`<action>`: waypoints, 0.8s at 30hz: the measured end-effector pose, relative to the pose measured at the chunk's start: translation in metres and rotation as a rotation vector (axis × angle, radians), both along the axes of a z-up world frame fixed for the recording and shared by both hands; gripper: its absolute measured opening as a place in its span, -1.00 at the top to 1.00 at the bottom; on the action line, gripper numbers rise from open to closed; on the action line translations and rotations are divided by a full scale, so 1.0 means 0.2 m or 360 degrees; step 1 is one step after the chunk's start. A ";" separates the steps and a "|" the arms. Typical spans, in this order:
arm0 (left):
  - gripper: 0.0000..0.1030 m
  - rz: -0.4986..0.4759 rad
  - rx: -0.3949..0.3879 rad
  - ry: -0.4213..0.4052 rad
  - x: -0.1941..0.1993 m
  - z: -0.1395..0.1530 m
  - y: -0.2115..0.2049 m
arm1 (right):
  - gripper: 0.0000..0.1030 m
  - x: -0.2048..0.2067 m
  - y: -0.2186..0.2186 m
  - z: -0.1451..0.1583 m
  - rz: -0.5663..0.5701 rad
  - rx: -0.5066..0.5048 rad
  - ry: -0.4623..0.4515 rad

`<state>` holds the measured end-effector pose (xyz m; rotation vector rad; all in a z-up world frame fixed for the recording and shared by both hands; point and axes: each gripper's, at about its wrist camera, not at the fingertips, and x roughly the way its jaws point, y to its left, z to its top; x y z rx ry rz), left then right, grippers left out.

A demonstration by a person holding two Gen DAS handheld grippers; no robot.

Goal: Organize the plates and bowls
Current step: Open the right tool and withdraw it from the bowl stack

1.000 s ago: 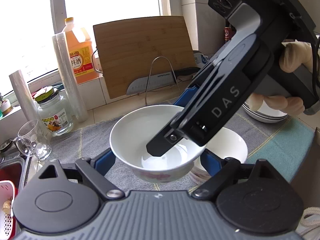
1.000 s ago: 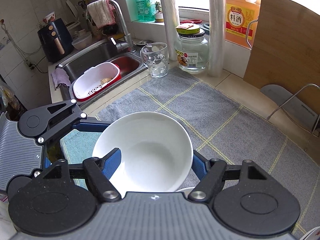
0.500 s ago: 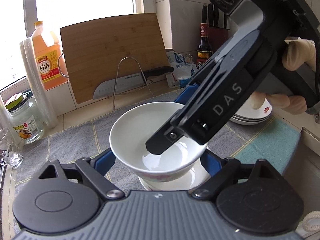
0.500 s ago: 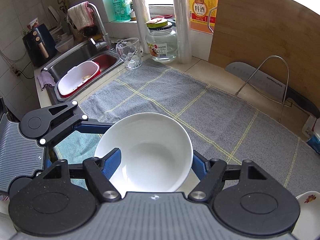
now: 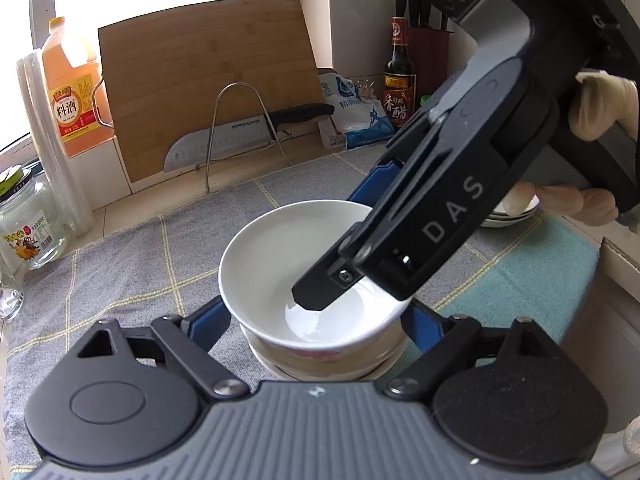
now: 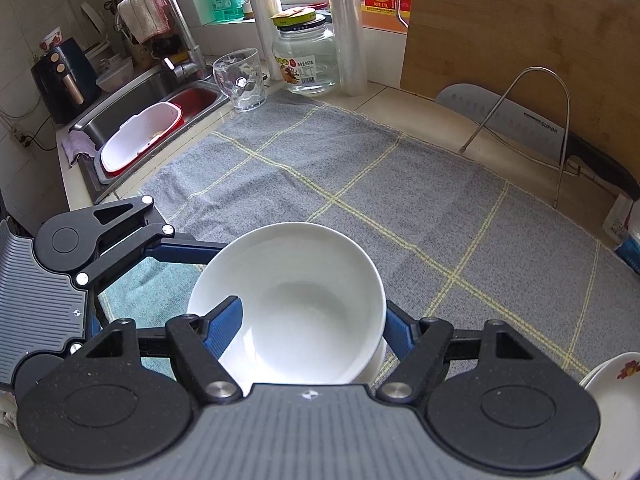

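Both grippers hold a white bowl (image 5: pixel 288 256) with a pink pattern on its outside. My left gripper (image 5: pixel 318 314) clasps it across its lower sides, a blue pad (image 5: pixel 210 320) pressed on each side. My right gripper (image 6: pixel 312 308) is shut on the bowl's wall, with one finger (image 6: pixel 226 326) inside and the other outside. The bowl hangs right over a second white bowl (image 5: pixel 276 366), low enough to look nested; I cannot tell if they touch. A stack of white plates (image 5: pixel 510 216) lies to the right; its flowered rim (image 6: pixel 612 380) shows beside the right gripper.
A grey checked cloth (image 6: pixel 360 168) covers the counter, with a teal cloth (image 5: pixel 540 280) at the right. Behind stand a bamboo board (image 5: pixel 208 92), a knife on a wire rack (image 5: pixel 224 148), bottles, a jar (image 6: pixel 304 60) and a glass mug (image 6: pixel 240 80). The sink (image 6: pixel 140 132) lies left.
Both grippers carried the bowl rightward across the cloth and down. The second bowl, earlier off to its right, now sits directly beneath it. The plate stack has come closer.
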<state>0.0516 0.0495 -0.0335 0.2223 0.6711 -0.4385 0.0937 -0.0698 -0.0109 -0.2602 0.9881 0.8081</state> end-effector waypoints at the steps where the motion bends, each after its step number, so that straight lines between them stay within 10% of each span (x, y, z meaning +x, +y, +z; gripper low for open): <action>1: -0.77 -0.0002 0.0002 0.0005 0.00 0.00 0.00 | -0.54 0.00 0.00 0.00 0.0004 -0.0004 0.0001; 18: -0.79 -0.0038 0.0000 0.0046 0.02 -0.01 0.01 | -0.55 -0.01 -0.01 -0.04 -0.0004 -0.0028 0.0004; 24: -0.83 -0.0057 0.0012 0.0034 0.02 -0.01 0.01 | -1.00 -0.03 -0.03 -0.02 -0.0016 0.0005 -0.0060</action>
